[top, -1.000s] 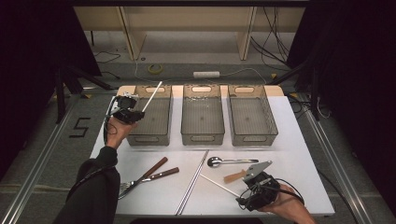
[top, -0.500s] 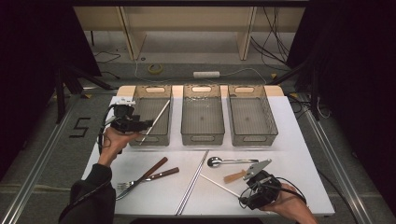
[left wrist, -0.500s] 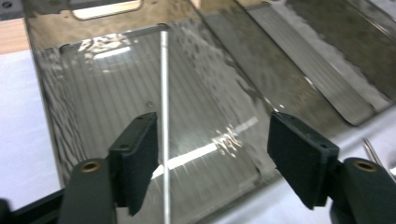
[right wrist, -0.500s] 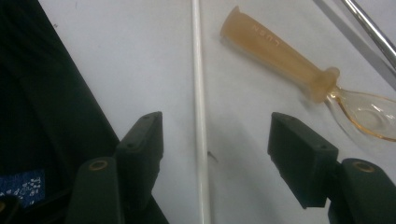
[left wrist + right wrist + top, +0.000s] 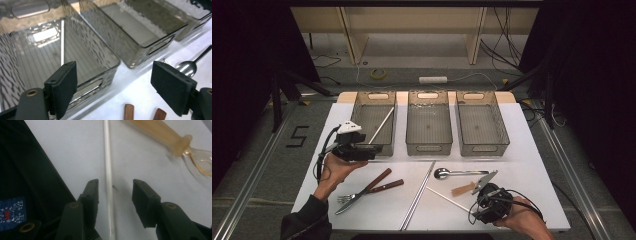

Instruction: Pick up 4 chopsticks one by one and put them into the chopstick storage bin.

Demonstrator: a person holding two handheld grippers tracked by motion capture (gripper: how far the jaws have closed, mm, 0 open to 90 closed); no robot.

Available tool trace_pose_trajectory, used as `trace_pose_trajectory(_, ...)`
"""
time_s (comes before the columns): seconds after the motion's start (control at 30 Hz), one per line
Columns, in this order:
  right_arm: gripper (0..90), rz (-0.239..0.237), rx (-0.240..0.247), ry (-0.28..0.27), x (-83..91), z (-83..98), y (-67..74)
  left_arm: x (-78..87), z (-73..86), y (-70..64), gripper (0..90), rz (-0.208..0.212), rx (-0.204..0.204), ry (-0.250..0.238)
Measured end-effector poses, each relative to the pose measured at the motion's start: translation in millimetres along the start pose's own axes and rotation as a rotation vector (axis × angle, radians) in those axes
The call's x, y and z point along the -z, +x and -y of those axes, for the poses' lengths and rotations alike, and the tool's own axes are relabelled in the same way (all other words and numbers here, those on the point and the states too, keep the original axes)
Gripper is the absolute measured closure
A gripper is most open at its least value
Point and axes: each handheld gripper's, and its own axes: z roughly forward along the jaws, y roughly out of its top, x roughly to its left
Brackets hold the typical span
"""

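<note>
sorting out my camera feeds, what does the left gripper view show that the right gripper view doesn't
Left gripper view: grey bins, a binned white stick lying in the nearest one, a metal spoon and two wooden handles.
Right gripper view: a loose white stick on the table and a tan-handled clear spoon.
Both: the white tabletop.

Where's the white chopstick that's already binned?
High view: the white chopstick leans diagonally in the left bin, just ahead of the left tool.
</note>
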Motion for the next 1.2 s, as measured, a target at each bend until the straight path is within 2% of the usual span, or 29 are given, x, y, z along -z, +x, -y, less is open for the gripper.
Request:
trace_pose_trajectory(0.17, 63.8, 0.000, -0.005, 0.025, -2.8, -0.2, 1.3, 0.6, 10.8, -12.9, 17.9, 0.044, -0.032, 0.003)
trace_pose_trajectory(0.33, 68.3, 0.001, 0.003, 0.043, -6.2, -0.3, 1.9, 4.3, 21.0, -24.0, 16.2, 0.089, -0.040, -0.008)
trace_pose_trajectory(0.6, 74.1, 0.004, 0.007, 0.061, -9.4, -0.8, 4.0, 9.1, 37.2, -36.2, 15.4, 0.095, -0.050, -0.033)
trace_pose_trajectory(0.87, 79.0, 0.004, 0.018, 0.076, -13.4, -1.4, 5.5, 14.3, 44.9, -43.5, 15.4, 0.101, -0.060, -0.049)
trace_pose_trajectory(1.1, 82.9, 0.019, 0.026, 0.087, -13.5, -1.8, 6.6, 15.5, 50.2, -47.6, 15.4, 0.107, -0.067, -0.031)
trace_pose_trajectory(1.2, 83.3, 0.028, 0.049, 0.092, -14.0, -2.1, 6.9, 16.1, 50.9, -49.5, 15.4, 0.107, -0.077, -0.026)
